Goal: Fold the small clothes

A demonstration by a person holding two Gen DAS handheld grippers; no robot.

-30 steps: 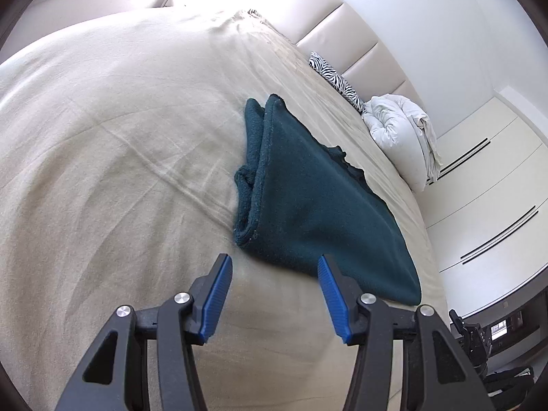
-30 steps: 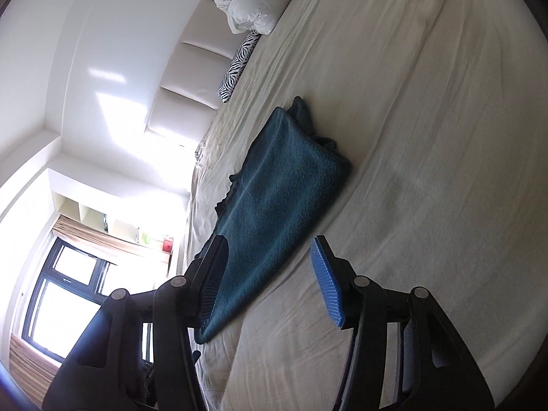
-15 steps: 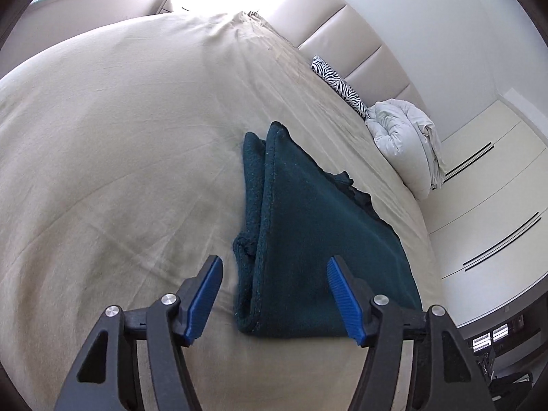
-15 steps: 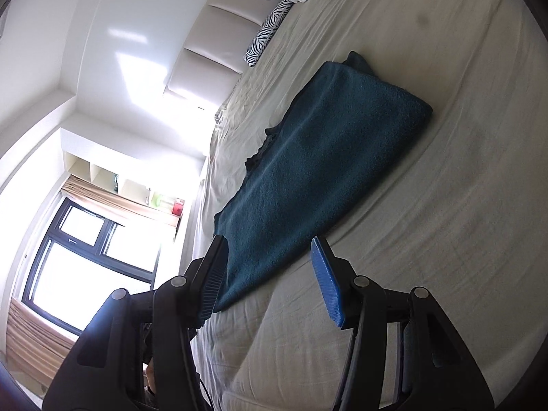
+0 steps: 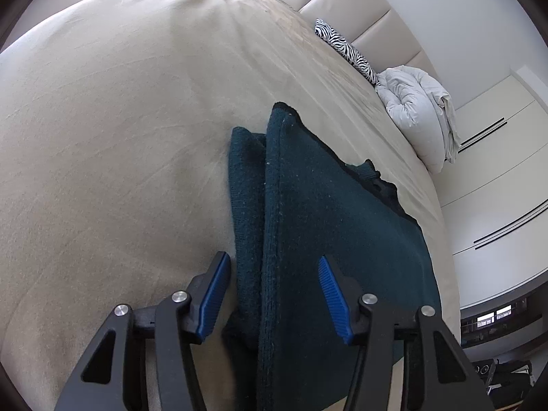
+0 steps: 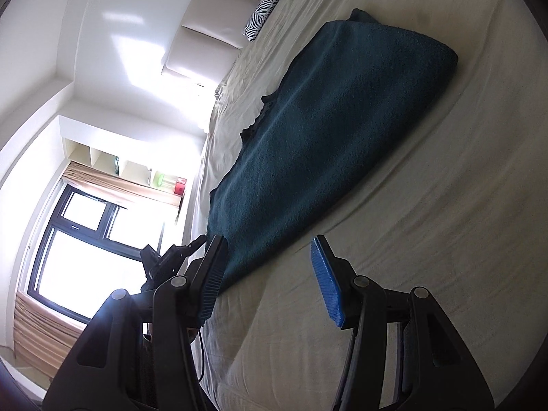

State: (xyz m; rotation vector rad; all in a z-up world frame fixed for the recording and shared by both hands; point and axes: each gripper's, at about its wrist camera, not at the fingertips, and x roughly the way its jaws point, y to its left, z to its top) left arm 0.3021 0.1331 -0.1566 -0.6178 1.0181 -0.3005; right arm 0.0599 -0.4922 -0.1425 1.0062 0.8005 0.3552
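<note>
A dark teal knit garment (image 5: 328, 226), folded lengthwise, lies on the beige bed sheet (image 5: 120, 120). My left gripper (image 5: 272, 291) is open, its blue pads on either side of the garment's near folded corner, which passes between the jaws. In the right wrist view the same garment (image 6: 325, 137) stretches away from me. My right gripper (image 6: 269, 277) is open at its near corner, left pad over the cloth's edge, right pad over bare sheet (image 6: 428, 239).
A zebra-print pillow (image 5: 346, 48) and a white rolled duvet (image 5: 418, 109) lie by the padded headboard (image 5: 363, 10). White wardrobe doors (image 5: 496, 178) stand beyond the bed. A window (image 6: 85, 239) and shelf niche (image 6: 130, 167) show in the right wrist view.
Both grippers have moved closer to the garment. The left one now straddles its near folded corner; the right one has come up to the opposite near corner. Both stayed open.
</note>
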